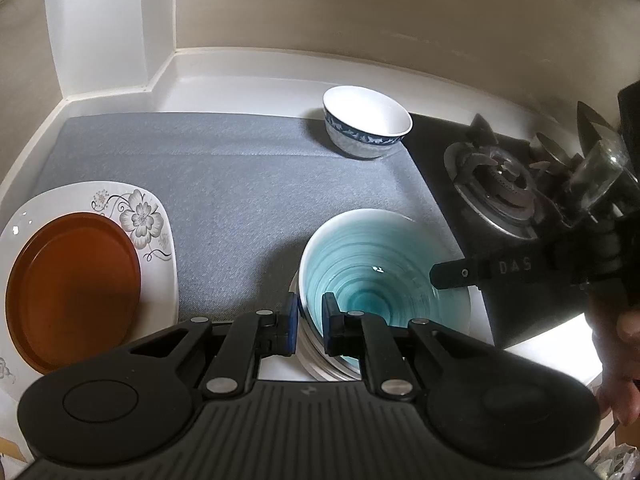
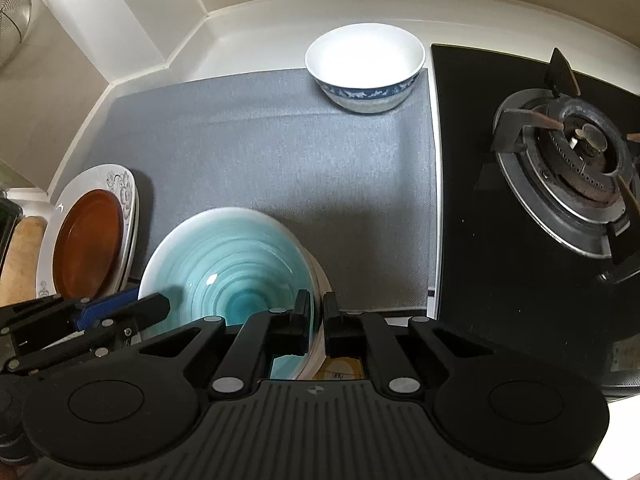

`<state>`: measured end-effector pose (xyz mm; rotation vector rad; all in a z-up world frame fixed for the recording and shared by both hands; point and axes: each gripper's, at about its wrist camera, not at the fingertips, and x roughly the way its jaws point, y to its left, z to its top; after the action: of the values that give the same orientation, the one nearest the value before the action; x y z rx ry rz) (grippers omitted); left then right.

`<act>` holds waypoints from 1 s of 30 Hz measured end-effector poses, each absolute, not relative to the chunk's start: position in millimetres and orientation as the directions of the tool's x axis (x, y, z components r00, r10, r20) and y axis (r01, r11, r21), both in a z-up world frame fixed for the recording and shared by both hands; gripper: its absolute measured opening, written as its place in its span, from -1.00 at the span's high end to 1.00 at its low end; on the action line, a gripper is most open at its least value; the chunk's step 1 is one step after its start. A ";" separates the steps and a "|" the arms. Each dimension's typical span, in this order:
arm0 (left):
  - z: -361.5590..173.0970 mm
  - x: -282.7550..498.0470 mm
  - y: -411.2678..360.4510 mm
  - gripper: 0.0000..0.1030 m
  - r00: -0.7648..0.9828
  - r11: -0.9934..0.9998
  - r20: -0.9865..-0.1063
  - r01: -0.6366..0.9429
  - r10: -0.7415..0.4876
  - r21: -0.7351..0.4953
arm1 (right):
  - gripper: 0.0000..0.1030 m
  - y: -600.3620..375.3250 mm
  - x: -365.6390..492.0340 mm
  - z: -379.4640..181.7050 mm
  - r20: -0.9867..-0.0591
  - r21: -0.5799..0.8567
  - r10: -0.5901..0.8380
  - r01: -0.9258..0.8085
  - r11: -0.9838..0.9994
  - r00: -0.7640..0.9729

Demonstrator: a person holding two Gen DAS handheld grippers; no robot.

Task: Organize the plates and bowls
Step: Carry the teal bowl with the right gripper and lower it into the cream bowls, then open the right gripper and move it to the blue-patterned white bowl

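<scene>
Left wrist view looks down from close above the counter's front edge, facing the back wall, with the teal bowl (image 1: 368,276) right under its fingers and the stove burner (image 1: 500,188) off to the right. Right wrist view sits just as near, a little further right, same heading. Both share the teal bowl (image 2: 236,280), grey mat (image 1: 240,184), blue-rimmed bowl (image 1: 366,126) and brown plate (image 1: 72,288).

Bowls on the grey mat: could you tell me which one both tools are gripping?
The turquoise spiral-glazed ceramic bowl, nearest the cameras: the left tool and right tool each straddle its rim. The white bowl with the blue patterned band stands untouched at the mat's far edge.
</scene>
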<state>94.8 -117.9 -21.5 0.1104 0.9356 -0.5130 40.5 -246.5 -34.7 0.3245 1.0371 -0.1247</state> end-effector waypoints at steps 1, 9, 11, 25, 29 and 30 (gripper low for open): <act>-20.7 94.8 -117.3 0.75 0.484 0.873 -0.790 0.472 -0.377 -0.127 | 0.80 -245.9 39.1 -33.6 -0.857 0.206 0.049 0.255 0.945 0.512; -13.6 96.3 -115.9 0.73 0.491 0.852 -0.772 0.510 -0.403 -0.121 | 0.80 -245.4 32.5 -25.9 -0.847 0.200 0.020 0.283 0.938 0.531; -12.3 96.9 -115.4 0.73 0.490 0.845 -0.768 0.520 -0.412 -0.121 | 0.80 -245.7 31.2 -24.2 -0.845 0.198 0.011 0.293 0.936 0.535; -6.9 104.8 -101.3 0.32 0.486 0.808 -0.722 0.563 -0.492 -0.171 | 0.52 -239.6 27.5 -6.2 -0.803 0.219 -0.032 0.344 0.913 0.595; -6.4 103.0 -94.8 0.27 0.504 0.804 -0.682 0.555 -0.530 -0.214 | 0.41 -248.7 25.1 4.4 -0.753 0.282 -0.030 0.364 0.888 0.657; -6.7 102.6 -93.7 0.27 0.508 0.803 -0.673 0.552 -0.537 -0.224 | 0.41 -253.8 24.9 6.4 -0.742 0.307 -0.028 0.377 0.874 0.670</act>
<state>102.6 -93.7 -6.7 0.0207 0.8041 -0.6565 24.9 -253.8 6.4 0.4651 0.8110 -0.2381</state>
